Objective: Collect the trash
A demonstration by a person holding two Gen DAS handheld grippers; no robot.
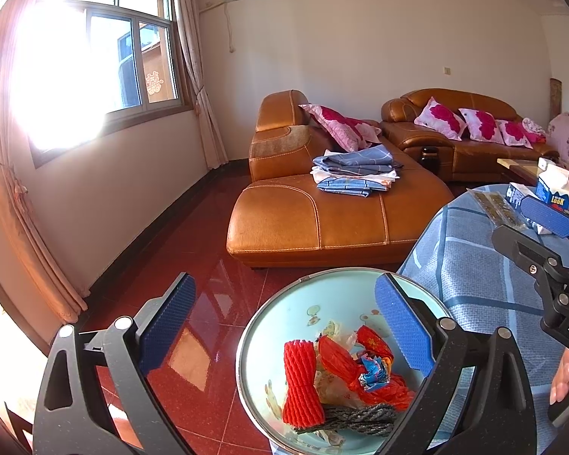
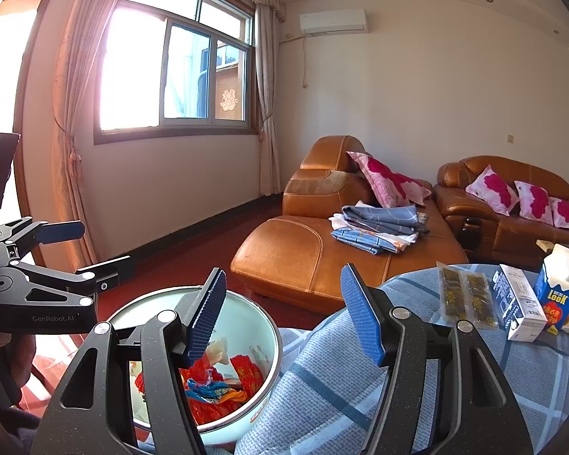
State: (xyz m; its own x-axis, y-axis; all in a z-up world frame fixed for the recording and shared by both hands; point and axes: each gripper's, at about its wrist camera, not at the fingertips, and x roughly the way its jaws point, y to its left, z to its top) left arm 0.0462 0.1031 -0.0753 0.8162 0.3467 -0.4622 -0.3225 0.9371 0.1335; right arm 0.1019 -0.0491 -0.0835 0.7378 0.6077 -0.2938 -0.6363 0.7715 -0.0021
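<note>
A pale blue enamel basin [image 1: 242, 356] stands beside the cloth-covered table and holds red foam netting [image 1: 299, 379], crumpled wrappers [image 1: 371, 371] and grey cord. My left gripper [image 1: 284, 322] hangs open over it with nothing between its pads; the right pad sits above the basin's far rim. In the right wrist view my right gripper [image 2: 284, 314] is open and empty, its left finger over the basin [image 2: 250, 326]. On the table lie two snack packets [image 2: 466, 299], a white box [image 2: 519, 303] and a blue milk carton [image 2: 557, 288].
A blue plaid cloth [image 2: 341, 379] covers the round table. An orange leather sofa [image 1: 315, 220] with folded bedding [image 1: 356, 174] and pink pillows stands behind it. Red tiled floor [image 1: 208, 265] stretches to the window wall. A person's hand [image 1: 565, 379] holds the right gripper.
</note>
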